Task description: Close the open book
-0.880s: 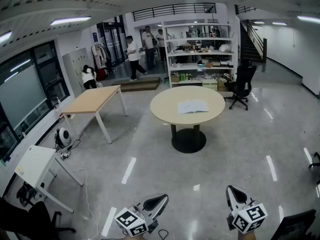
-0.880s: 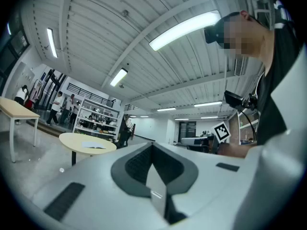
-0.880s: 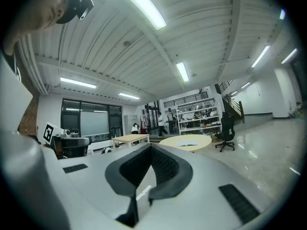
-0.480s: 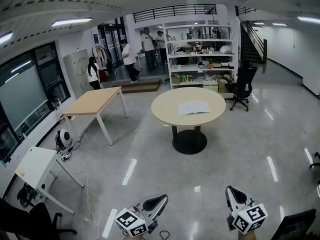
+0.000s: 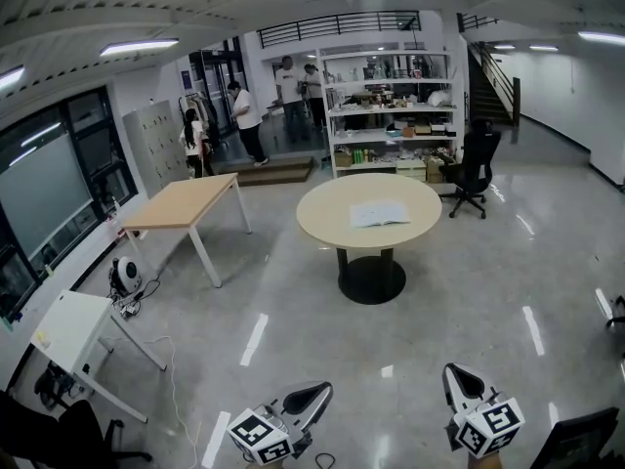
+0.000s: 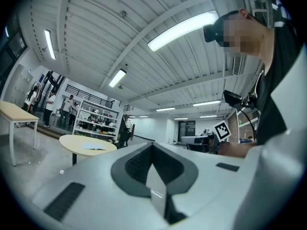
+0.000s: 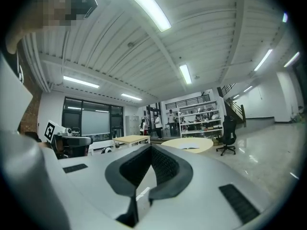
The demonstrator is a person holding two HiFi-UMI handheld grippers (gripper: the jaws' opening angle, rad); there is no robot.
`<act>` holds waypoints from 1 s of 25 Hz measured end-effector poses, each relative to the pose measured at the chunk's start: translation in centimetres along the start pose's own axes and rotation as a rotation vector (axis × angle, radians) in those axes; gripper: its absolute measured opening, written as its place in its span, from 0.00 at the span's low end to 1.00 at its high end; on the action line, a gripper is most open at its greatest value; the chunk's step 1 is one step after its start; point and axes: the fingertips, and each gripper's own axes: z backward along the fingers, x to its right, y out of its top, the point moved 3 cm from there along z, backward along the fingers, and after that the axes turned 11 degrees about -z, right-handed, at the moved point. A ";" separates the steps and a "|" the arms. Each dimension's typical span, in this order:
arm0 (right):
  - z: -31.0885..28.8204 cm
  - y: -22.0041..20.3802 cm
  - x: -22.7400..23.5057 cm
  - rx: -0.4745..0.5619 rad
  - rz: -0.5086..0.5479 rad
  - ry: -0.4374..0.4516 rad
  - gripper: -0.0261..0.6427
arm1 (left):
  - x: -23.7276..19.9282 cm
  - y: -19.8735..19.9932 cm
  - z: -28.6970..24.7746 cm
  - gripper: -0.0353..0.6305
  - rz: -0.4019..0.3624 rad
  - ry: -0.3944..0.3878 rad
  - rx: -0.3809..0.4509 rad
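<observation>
Meanwhile, at the far left the people [image 5: 241, 117] by the back doorway have drifted leftward over the last second, and the one who was crouching now stands; none of that touches the task. Nearer, the wooden table [image 5: 186, 201] has not moved. Low in the head view the left claw [image 5: 314, 393] hangs where it was, held level, and its own view shows the jaws pressed together with nothing between them. Ahead, the round tabletop [image 5: 327, 221] sits only a touch lower in the head view than before, so I'd say the person has at most edged toward it. That means the task has not really begun, and the walk across the bare floor is still to come. The right claw [image 5: 459, 379] matches its partner: level, unchanged, jaws closed and empty. Both are well apart from the book [image 5: 377, 213]. The book lies open and flat near the middle of the tabletop, slightly right of centre, and nothing else is on that surface. Its pale pages are spread to either side of a faint centre fold. It looks thin, though from this far off I cannot tell its cover or how stiff the leaves are. To close it, I'd guess one side must be lifted and folded over the other. Beyond, an office chair [image 5: 476, 169] stands to the right.
</observation>
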 end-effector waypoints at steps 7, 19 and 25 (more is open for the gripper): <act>-1.5 -0.3 -1.3 0.010 -0.022 -0.022 0.04 | -1.8 -0.3 0.7 0.05 -0.023 -0.016 -0.009; -5.2 -2.2 -3.7 -0.003 -0.038 -0.072 0.04 | -6.6 -1.9 0.6 0.05 -0.002 -0.105 0.021; -9.1 -2.6 -2.9 -0.039 -0.033 -0.051 0.04 | -10.0 -2.2 -1.8 0.05 0.019 -0.099 0.034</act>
